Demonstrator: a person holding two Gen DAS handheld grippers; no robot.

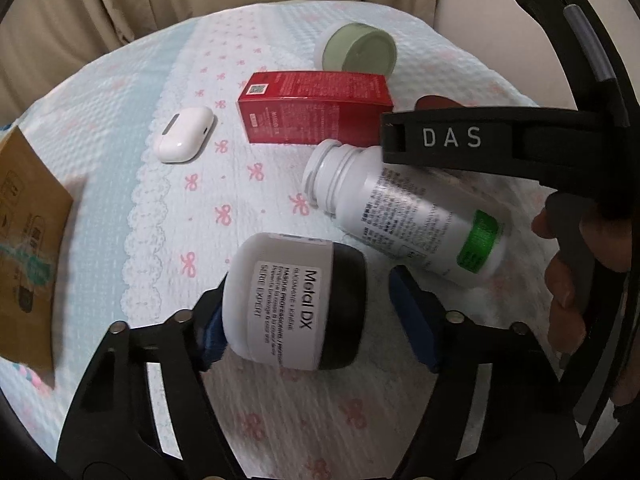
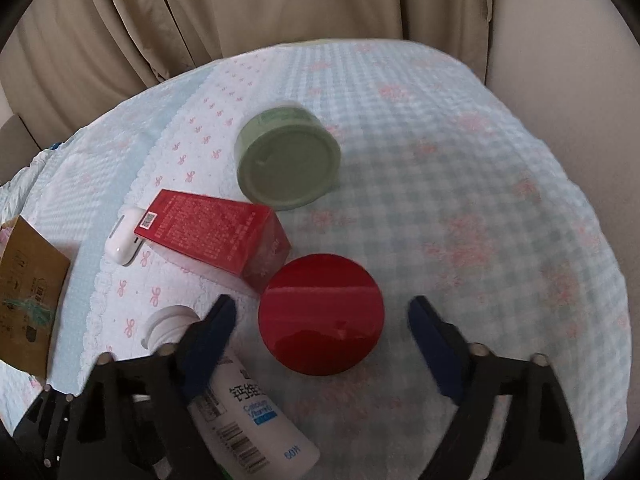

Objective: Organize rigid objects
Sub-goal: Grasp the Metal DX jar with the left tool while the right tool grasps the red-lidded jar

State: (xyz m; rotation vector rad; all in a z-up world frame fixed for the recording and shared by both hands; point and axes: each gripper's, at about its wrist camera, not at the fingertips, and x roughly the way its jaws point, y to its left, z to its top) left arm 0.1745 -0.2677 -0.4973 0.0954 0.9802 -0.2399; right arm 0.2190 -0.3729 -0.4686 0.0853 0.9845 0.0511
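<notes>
In the left wrist view my left gripper (image 1: pixel 308 312) is open around a white jar with a black lid (image 1: pixel 296 304) that lies on its side; its left pad touches the jar, the right pad stands apart. A white bottle (image 1: pixel 404 212) lies behind it, partly under the right gripper's black body. A red box (image 1: pixel 316 108), a green jar (image 1: pixel 360 50) and a white earbud case (image 1: pixel 184 134) lie farther back. In the right wrist view my right gripper (image 2: pixel 320 332) is open around a red round jar (image 2: pixel 320 314), touching neither side. The white bottle (image 2: pixel 244 412) lies under its left finger.
Everything lies on a bed with a light blue and white quilt (image 2: pixel 480 200) printed with pink bows. A brown cardboard box (image 1: pixel 28 248) stands at the left edge; it also shows in the right wrist view (image 2: pixel 28 296). Beige curtains (image 2: pixel 200 20) hang behind.
</notes>
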